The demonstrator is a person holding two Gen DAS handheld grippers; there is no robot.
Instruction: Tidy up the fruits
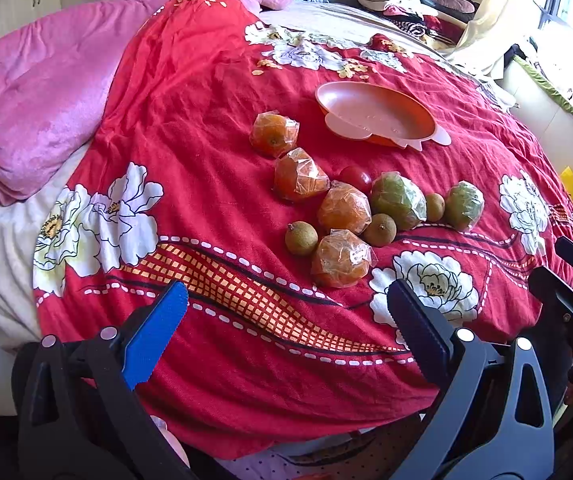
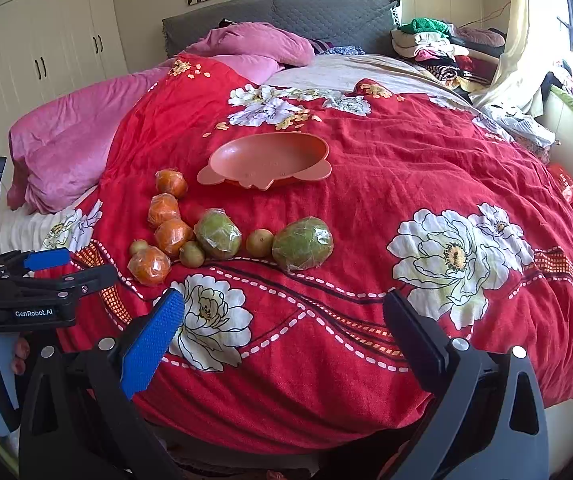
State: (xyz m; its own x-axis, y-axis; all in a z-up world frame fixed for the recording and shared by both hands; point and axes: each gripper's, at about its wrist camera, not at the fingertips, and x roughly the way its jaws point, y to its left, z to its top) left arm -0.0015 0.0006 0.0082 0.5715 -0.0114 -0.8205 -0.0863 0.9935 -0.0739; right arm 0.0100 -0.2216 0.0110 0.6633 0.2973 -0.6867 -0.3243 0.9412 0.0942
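Several plastic-wrapped oranges (image 1: 341, 258) (image 2: 149, 265) lie in a loose row on the red floral bedspread (image 1: 206, 160) (image 2: 406, 168). Two wrapped green fruits (image 1: 397, 200) (image 2: 303, 243), three small brown fruits (image 1: 301, 238) (image 2: 259, 243) and a small red fruit (image 1: 355, 178) lie beside them. An empty orange dish (image 1: 374, 114) (image 2: 266, 160) sits behind them. My left gripper (image 1: 286, 312) is open and empty, near the bed's front edge, just short of the nearest orange. My right gripper (image 2: 284, 320) is open and empty, in front of the green fruits.
A pink quilt (image 1: 46, 100) (image 2: 86, 128) is bunched at the left. Folded clothes (image 1: 406, 4) (image 2: 438, 44) are piled at the back right by the window. The left gripper's body (image 2: 26, 292) shows at the left of the right wrist view.
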